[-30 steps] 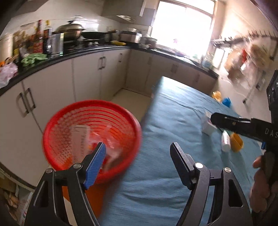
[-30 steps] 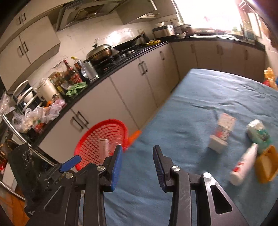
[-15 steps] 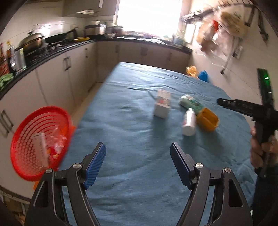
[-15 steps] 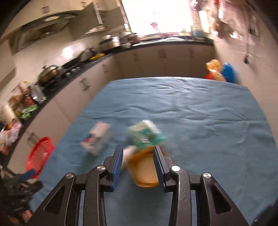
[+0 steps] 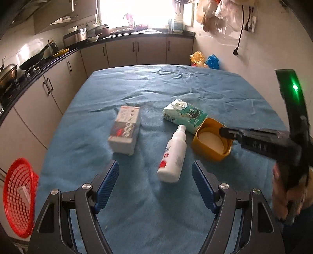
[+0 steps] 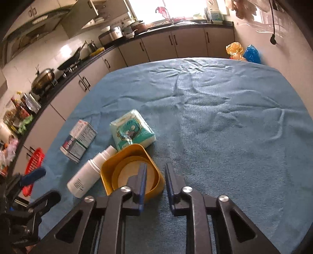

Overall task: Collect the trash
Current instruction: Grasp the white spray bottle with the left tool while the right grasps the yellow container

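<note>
Right gripper (image 6: 155, 180) jaws closing on the near wall of the yellow tub (image 6: 133, 170); one finger inside, one outside. Left gripper (image 5: 155, 182) jaws wide and empty, over the white bottle (image 5: 174, 154) lying on the blue tabletop (image 5: 176, 88). Red basket (image 5: 17, 197) sits past the tabletop's left edge.

A table (image 5: 176, 224) under a wrinkled blue cloth (image 6: 225, 117) fills the kitchen's middle. Pale cabinets (image 5: 121, 50) with a dark counter (image 6: 64, 78) line two walls. A window (image 5: 137, 13) glares white; bags (image 5: 217, 13) hang on the wall.
</note>
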Tool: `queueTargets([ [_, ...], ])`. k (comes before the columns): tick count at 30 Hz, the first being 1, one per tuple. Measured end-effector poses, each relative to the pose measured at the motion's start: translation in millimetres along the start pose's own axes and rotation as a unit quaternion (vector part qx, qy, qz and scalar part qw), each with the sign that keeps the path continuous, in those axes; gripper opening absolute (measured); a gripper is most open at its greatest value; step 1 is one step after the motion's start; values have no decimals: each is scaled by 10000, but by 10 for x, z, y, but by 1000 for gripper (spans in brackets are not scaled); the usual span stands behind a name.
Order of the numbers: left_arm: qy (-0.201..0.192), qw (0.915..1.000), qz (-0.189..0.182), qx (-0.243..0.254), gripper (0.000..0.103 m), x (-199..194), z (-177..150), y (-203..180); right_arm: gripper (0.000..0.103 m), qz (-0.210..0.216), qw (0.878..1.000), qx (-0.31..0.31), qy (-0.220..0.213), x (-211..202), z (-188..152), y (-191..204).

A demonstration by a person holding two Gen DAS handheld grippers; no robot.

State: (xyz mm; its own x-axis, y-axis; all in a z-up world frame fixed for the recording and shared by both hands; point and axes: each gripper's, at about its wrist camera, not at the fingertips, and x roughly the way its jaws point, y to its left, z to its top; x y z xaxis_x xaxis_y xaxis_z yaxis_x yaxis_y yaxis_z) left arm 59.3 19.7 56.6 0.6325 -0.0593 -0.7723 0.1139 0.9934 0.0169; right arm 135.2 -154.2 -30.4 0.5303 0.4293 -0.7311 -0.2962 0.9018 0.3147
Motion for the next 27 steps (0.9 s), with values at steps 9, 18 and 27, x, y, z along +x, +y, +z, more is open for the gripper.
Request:
queueTargets([
  [9, 91, 9998, 74, 136, 74, 351, 2, -184, 9, -369, 9990, 132, -198, -114, -4, -75],
  [18, 95, 9999, 82, -44, 38, 539, -14, -136, 9, -314, 9985, 297, -338, -236, 10, -101],
  [27, -228, 9995, -182, -99, 29, 424, -73, -86, 9, -329, 9981, 221, -470, -279, -13, 1],
])
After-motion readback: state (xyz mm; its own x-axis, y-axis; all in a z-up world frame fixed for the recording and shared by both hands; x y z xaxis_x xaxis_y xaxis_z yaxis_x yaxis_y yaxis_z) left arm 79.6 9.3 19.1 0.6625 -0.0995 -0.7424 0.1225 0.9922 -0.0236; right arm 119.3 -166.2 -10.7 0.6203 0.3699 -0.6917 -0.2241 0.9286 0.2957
